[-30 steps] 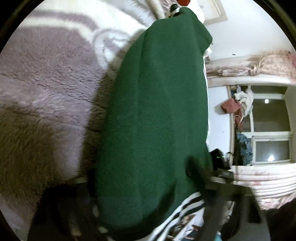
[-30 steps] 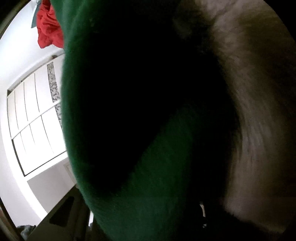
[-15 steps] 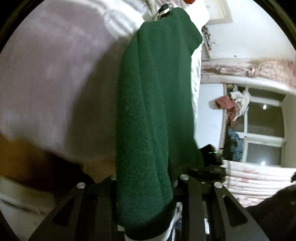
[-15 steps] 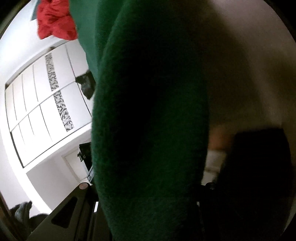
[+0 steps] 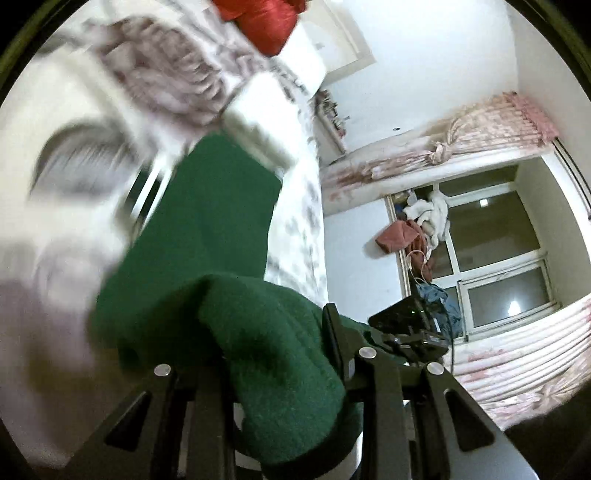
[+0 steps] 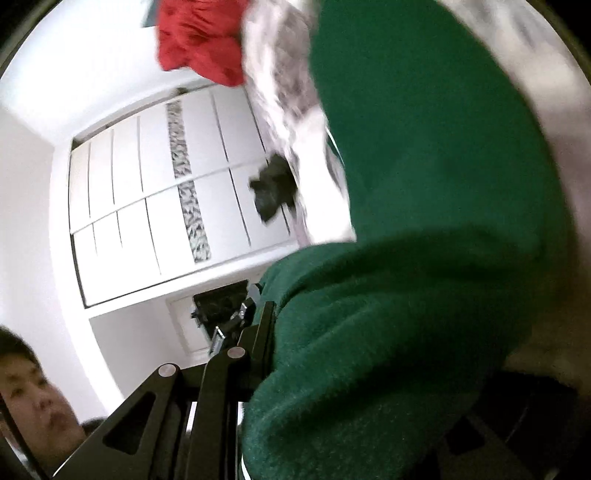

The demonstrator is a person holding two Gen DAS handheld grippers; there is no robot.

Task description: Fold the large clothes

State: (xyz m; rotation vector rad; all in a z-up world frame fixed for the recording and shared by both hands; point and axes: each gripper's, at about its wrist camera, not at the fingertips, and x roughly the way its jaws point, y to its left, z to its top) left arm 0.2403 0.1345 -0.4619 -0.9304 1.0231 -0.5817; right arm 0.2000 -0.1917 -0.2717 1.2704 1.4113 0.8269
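A large dark green fleece garment (image 5: 229, 206) stretches from the bed towards me and bunches between the fingers of my left gripper (image 5: 273, 343), which is shut on it. In the right wrist view the same green garment (image 6: 424, 166) fills the right half and drapes thickly over my right gripper (image 6: 354, 332), which is shut on its edge. The right finger of that gripper is hidden under the cloth. A black-and-white striped trim shows at the garment's lower edge.
A fluffy grey-and-white blanket (image 5: 74, 155) covers the bed. A red cloth (image 5: 266, 22) lies at its far end. A window (image 5: 491, 258) with pink curtains is to the right. A white wardrobe (image 6: 166, 195) and a person's face (image 6: 33, 398) show in the right wrist view.
Both grippers have lifted and pulled back with the green garment. The cloth now bunches at the jaws, and more of the room shows in both views.
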